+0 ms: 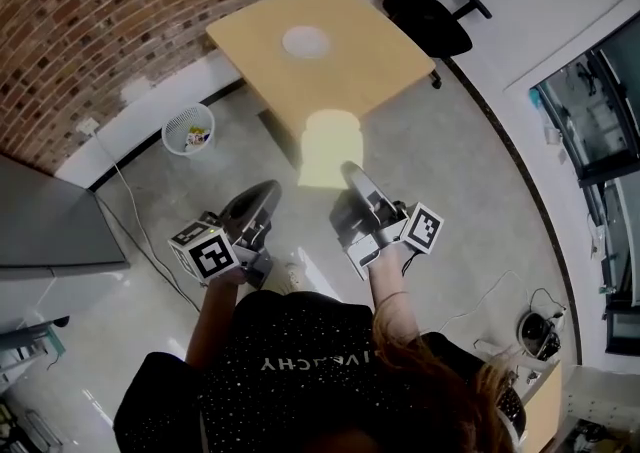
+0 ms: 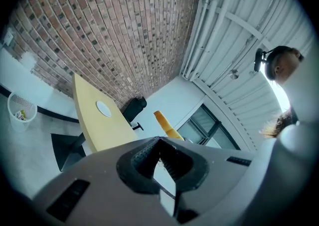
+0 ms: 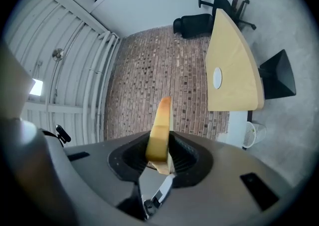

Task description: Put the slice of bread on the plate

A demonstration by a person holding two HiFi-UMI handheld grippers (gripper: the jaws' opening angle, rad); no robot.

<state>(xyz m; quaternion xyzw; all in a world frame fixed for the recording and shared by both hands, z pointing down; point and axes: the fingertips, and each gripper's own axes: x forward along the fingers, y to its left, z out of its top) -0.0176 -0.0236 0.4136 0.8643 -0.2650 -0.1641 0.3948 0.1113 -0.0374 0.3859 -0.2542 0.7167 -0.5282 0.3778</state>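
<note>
The head camera looks steeply down from above the person, well back from the pale wooden table (image 1: 345, 81) beside the red brick wall (image 1: 120, 11). Each gripper camera sits just behind its own jaws and faces this table from far off. All three views share the table, its round white plate (image 1: 306, 41) and the wall.

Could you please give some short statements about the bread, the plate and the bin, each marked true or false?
1. The right hand-held gripper holds the slice of bread. True.
2. The plate already carries bread. False: it is bare, on the table.
3. The wastebasket stands beside the brick wall. True.
4. The left hand-held gripper holds a second slice. False: nothing is between its jaws.
</note>
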